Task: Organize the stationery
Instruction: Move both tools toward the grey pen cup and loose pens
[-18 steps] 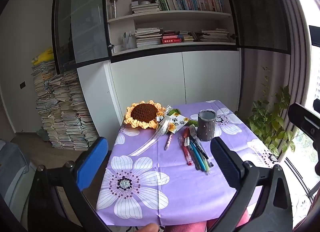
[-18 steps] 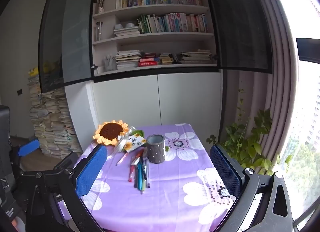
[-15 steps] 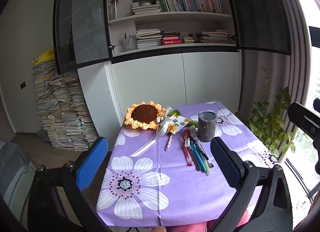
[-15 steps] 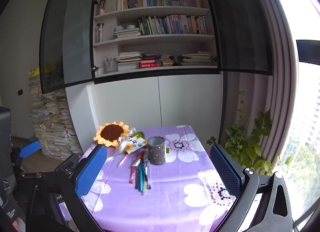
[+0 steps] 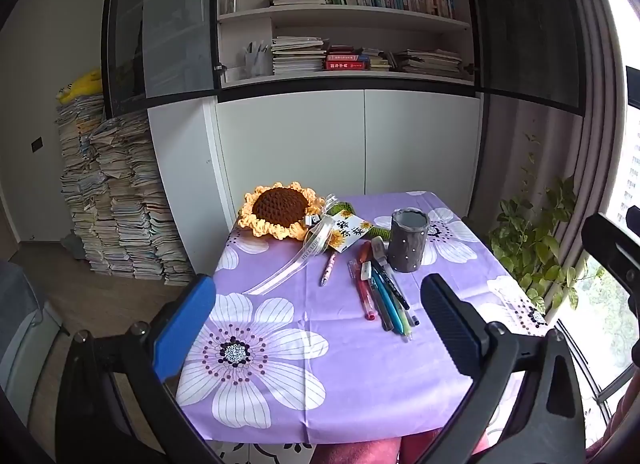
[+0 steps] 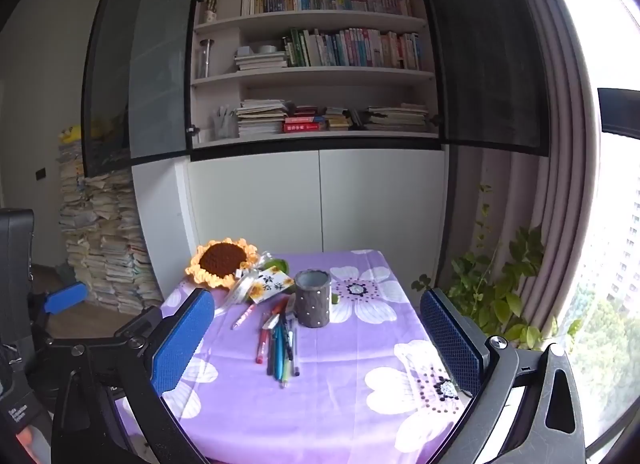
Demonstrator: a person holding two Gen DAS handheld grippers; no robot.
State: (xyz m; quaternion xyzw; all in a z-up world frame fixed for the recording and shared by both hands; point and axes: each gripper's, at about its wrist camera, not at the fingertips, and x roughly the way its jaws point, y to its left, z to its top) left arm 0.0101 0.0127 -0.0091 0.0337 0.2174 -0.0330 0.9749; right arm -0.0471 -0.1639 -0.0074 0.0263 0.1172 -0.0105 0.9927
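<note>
A grey dotted pen cup [image 5: 408, 240] [image 6: 313, 298] stands upright on the purple flowered tablecloth [image 5: 320, 344] [image 6: 340, 384]. Several pens [image 5: 384, 296] [image 6: 280, 344] lie side by side in front of the cup. One pink pen [image 5: 328, 268] [image 6: 243, 316] lies apart to their left. My left gripper [image 5: 316, 320] is open and empty, above the near part of the table. My right gripper [image 6: 316, 340] is open and empty, also held back from the pens. The left gripper's blue finger shows at the left edge of the right wrist view [image 6: 64, 298].
A crocheted sunflower [image 5: 280, 210] [image 6: 222, 262] with a ribbon and a card [image 5: 348, 230] lies at the table's back left. A bookcase [image 5: 344, 24] stands behind, paper stacks [image 5: 112, 200] left, a plant [image 5: 532, 240] and window right.
Both grippers have moved slightly; the table sits a little lower in both views. Both stay open and nothing on the table has moved.
</note>
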